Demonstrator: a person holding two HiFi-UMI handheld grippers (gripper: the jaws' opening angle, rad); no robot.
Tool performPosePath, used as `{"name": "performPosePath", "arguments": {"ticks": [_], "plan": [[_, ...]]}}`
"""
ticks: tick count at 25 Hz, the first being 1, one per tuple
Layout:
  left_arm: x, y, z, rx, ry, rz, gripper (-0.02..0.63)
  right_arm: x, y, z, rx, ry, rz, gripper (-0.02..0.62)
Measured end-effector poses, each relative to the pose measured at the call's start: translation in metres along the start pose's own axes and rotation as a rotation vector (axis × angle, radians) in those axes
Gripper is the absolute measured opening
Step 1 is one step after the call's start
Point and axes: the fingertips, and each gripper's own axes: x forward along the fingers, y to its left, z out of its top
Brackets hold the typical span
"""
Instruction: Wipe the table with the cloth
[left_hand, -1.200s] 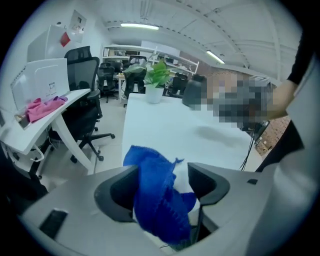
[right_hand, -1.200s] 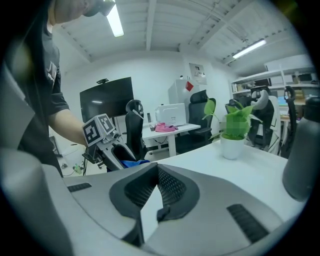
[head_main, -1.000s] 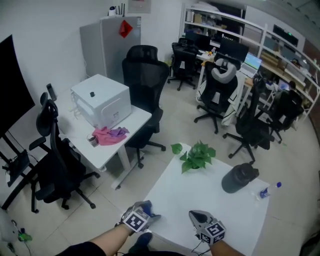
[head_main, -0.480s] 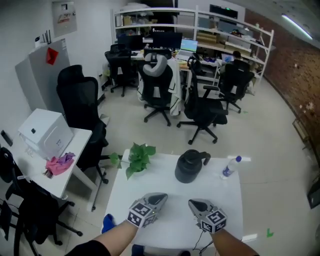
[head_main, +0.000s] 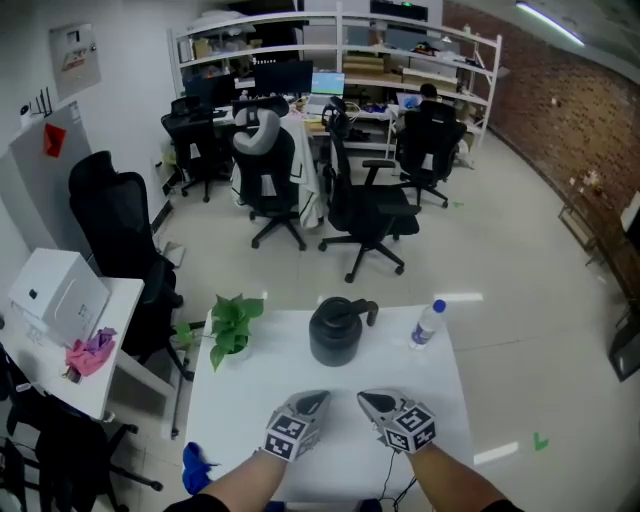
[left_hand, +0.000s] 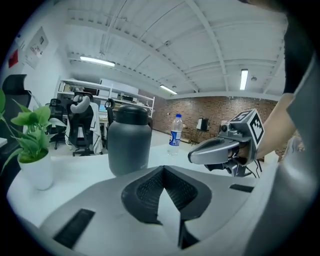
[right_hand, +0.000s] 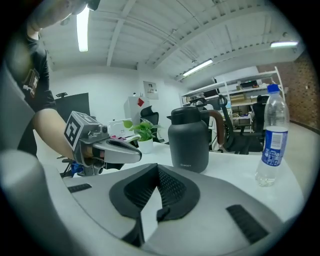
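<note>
- Far left: a side tabletop (head_main: 125, 296) carries a white box-shaped machine (head_main: 55, 295). A pink cloth (head_main: 90, 352) lies bunched near its front edge. Black office chairs (head_main: 115, 225) stand around it.
- blue cloth (head_main: 195, 466): crumpled at the near left corner of the white tabletop (head_main: 270, 375), right at the edge. Cannot tell whether it lies on the top or hangs just off it. It sits left of the left forearm, and neither pair of tongs touches it.
- potted plant (head_main: 230, 322): upright in a white pot, close to the left edge of the white tabletop, towards the back.
- left tongs (head_main: 313, 399): over the near middle of the white tabletop, tip pointing away from the person towards the jug. Jaws are closed together with nothing between them.
- black jug (head_main: 335, 332): upright with its lid on and its handle to the right. It stands at the back middle, between plant and bottle, apart from both.
- right tongs (head_main: 373, 400): just beside the left tongs, the two tips near each other but apart. Jaws are pressed together with nothing gripped.
- water bottle (head_main: 426, 324): upright, blue cap and blue label, right of the jug near the back edge.
- Far right: brick wall (head_main: 560, 120) beyond bare floor.
</note>
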Motion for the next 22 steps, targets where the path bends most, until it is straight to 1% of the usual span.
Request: {"name": "performPosePath", "arguments": {"ticks": [5,8,12,17,22], "plan": [[-0.004,0.000,0.003,-0.042,-0.025,0.000,0.000,0.007,0.001,-0.008,-0.007,0.030,-0.011,0.009],[-0.006,0.003,0.002,-0.039,-0.030,0.007,0.000,0.008,0.001,-0.010,-0.011,0.042,-0.018,0.009],[-0.012,0.005,0.007,-0.057,-0.035,0.009,0.000,0.008,0.002,-0.008,-0.013,0.046,-0.023,0.009],[-0.015,0.012,0.006,-0.046,-0.040,0.024,0.000,0.009,0.003,-0.006,-0.024,0.052,-0.022,0.009],[-0.020,0.007,0.007,-0.061,-0.033,0.016,0.000,0.004,0.003,-0.008,-0.024,0.063,-0.030,0.009]]}}
